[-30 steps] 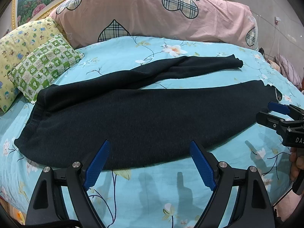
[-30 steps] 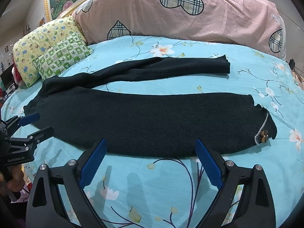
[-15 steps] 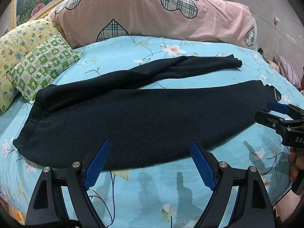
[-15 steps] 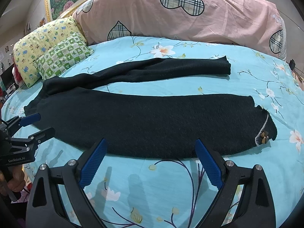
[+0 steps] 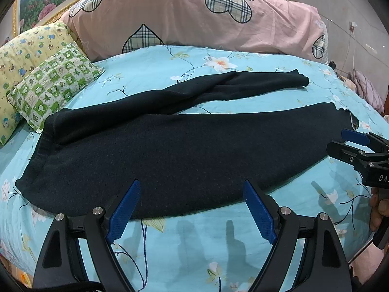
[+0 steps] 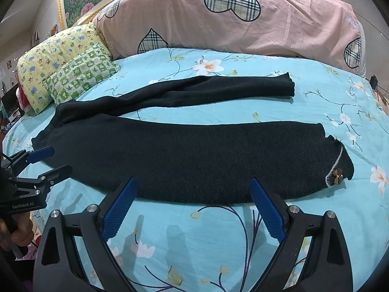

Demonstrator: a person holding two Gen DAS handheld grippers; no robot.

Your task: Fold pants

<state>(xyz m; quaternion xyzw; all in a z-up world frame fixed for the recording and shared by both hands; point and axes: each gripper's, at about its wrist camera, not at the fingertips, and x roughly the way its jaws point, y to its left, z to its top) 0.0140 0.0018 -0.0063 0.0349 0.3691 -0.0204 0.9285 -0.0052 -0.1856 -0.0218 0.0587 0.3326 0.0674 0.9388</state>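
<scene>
One pair of pants lengthwise left-right

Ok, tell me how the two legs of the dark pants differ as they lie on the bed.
The near leg lies flat, wide and smooth; the far leg is narrower, creased and twisted along its length. The near leg's cuff bears a small bow trim; the far leg's cuff looks plain. Both are the same dark knit, meet at the waist and rest on the floral sheet.
</scene>
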